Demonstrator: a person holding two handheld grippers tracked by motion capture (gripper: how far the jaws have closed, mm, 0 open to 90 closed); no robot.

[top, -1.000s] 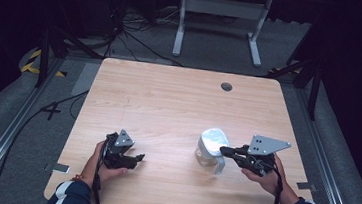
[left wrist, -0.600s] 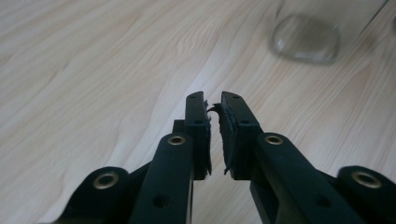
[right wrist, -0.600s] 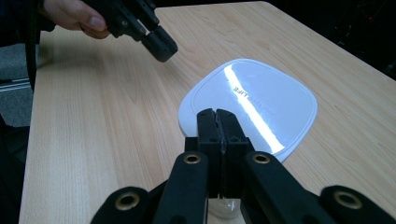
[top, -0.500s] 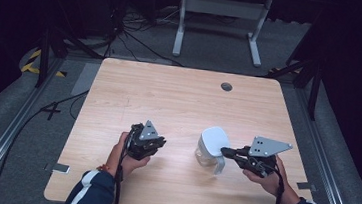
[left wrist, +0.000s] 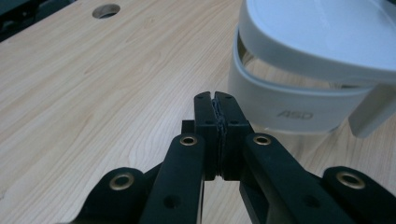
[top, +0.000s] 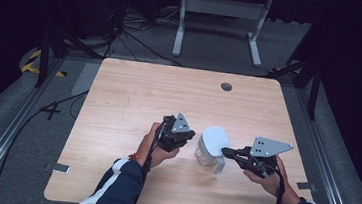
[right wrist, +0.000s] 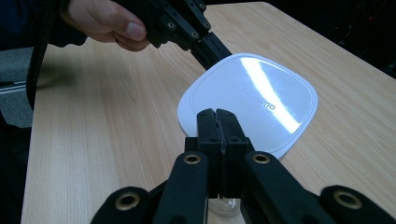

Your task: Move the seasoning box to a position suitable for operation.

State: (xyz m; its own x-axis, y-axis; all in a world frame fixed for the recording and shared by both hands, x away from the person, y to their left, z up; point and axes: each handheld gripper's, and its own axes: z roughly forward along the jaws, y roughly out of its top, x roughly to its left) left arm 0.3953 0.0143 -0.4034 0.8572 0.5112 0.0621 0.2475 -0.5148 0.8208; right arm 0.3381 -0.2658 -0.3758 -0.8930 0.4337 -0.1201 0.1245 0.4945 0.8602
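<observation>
Flanking the white-lidded jug (top: 212, 144) near the table's (top: 119, 96) front edge, left gripper (top: 178, 132) and right gripper (top: 225, 151) both sit with jaws pressed together, empty, seemingly poised to steady it.

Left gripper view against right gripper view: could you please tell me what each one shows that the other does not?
Left gripper view: the container's side wall with embossed lettering, its handle, the table's round hole. Right gripper view: the lid's flat top, a hand holding the left tool at the lid's far edge. Both: the wooden table and a shut tool in front.
</observation>
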